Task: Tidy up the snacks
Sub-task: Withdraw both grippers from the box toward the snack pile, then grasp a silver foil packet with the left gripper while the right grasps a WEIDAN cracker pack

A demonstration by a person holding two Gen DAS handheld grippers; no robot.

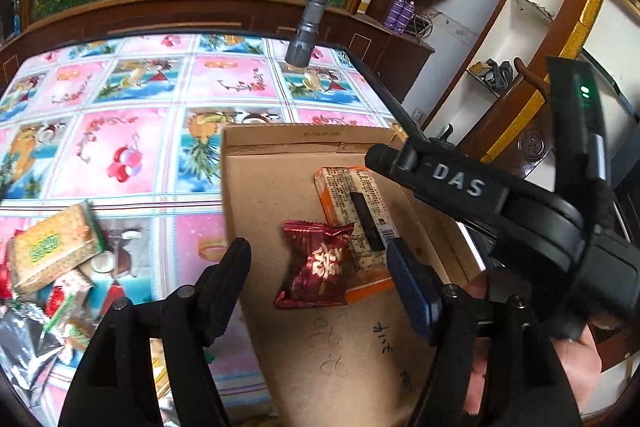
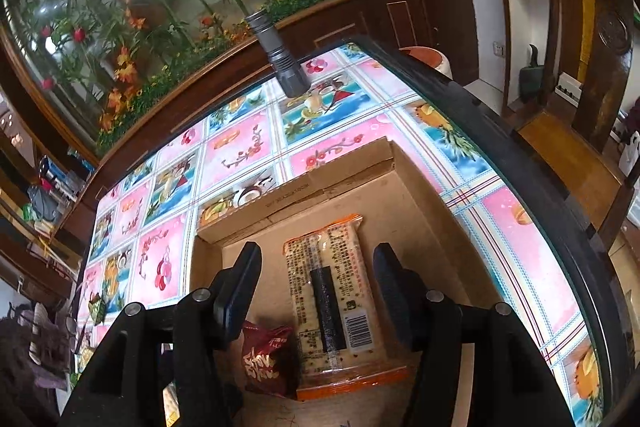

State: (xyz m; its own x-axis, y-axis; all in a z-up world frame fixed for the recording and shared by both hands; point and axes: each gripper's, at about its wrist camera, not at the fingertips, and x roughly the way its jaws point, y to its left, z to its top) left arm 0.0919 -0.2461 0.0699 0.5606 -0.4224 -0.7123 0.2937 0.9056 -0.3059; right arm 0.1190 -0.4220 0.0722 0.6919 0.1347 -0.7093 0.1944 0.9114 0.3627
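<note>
While both of your grippers hang over the shallow cardboard box (image 1: pixel 280 187) on the counter (image 1: pixel 132 99), two snacks lie inside it. Your left gripper (image 1: pixel 318 261) has its jaws apart, gripping nothing, and the red wrapped snack (image 1: pixel 316 269) lies on the box floor below the gap between them. Your right gripper (image 2: pixel 318 267) likewise has its jaws apart and empty, and the orange cracker pack (image 2: pixel 340 303) lies flat below them, printed back and barcode facing up. The red snack touches the cracker pack's side and, in the left wrist view, overlaps its lower edge. Both lie toward the far half of the box, near its folded back wall.

Seen from the left wrist, your right gripper's black body, lettered "DAS", reaches in from the right above the box, with part of your hand (image 1: pixel 576 359) beneath it. More snacks wait in a loose pile (image 1: pixel 52 279) at the left edge of the counter, well apart from the box: a green-and-tan biscuit pack (image 1: pixel 52 247) on top, smaller red and green wrappers and a silver foil bag below. A grey flashlight (image 1: pixel 306 27) stands lens down at the far edge of the counter, on the pink-and-blue patterned cloth (image 2: pixel 240 147).
</note>
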